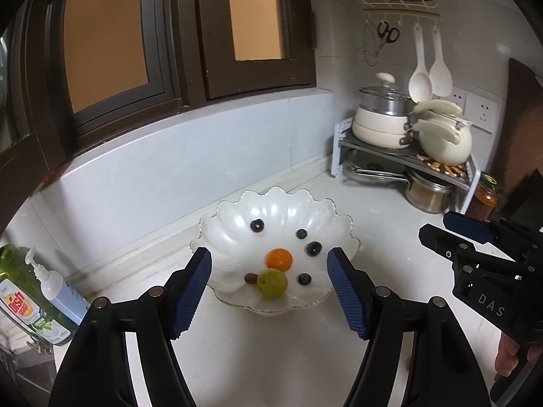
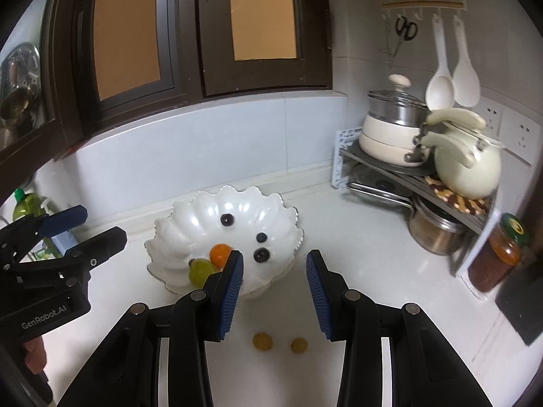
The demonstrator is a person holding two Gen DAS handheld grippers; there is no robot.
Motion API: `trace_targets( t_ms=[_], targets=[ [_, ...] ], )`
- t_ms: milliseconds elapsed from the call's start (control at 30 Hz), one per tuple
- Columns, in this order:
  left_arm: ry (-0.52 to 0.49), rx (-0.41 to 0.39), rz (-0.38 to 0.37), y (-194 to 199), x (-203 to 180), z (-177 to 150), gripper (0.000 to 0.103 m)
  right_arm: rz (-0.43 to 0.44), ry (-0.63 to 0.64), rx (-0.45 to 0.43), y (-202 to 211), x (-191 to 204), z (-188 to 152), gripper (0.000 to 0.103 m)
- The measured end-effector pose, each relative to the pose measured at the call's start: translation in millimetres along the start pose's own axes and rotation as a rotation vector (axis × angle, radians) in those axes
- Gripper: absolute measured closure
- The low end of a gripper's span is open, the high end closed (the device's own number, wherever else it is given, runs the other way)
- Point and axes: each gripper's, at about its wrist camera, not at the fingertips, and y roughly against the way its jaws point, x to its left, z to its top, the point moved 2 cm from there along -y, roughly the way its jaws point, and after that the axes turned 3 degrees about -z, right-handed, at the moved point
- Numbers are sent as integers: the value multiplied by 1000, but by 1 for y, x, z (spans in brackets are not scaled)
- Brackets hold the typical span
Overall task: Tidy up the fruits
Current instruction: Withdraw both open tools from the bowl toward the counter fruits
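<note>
White and scalloped, the fruit bowl (image 1: 237, 213) sits on the pale counter (image 1: 390, 271) near the back wall, and already holds an orange fruit (image 1: 279, 258), a green fruit (image 1: 272, 283) touching it, a small reddish one (image 1: 251, 278) just beside the green, and four dark berries (image 1: 314, 248) scattered across the basin. Two small yellow fruits (image 2: 262, 341) lie loose on the counter in front of the bowl, seen only from the right wrist, close together but apart. By my judgement the sorting is most of the way through, with those two left to bring in. The left gripper (image 1: 269, 291) hangs before the bowl, its jaws wide apart and nothing between them; the right gripper (image 2: 275, 293) stands with its jaws apart as well, narrower and empty, with the yellow fruits low in the gap between its fingers. Next, one gripper would need to dip to the counter, straddle one round fruit, and close gently so it does not roll or squirt away. Farther right stand a corner rack (image 1: 407, 156) of cream pots, hanging spoons (image 1: 420, 81) and a jar (image 1: 486, 196); a soap bottle (image 1: 51, 285) stands at the left.
</note>
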Motion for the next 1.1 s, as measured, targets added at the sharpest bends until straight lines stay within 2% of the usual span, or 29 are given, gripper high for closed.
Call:
trace_targets(
  t_ms=[367, 533, 1100],
  targets=[
    [-54, 26, -57, 7, -21, -21, 33, -56, -19, -14, 28, -7, -31, 63],
    [-84, 40, -75, 6, -30, -30, 33, -55, -39, 23, 29, -12, -48, 63],
    [-184, 102, -189, -10, -53, -62, 33, -131, -103, 129, 27, -25, -103, 63]
  ],
)
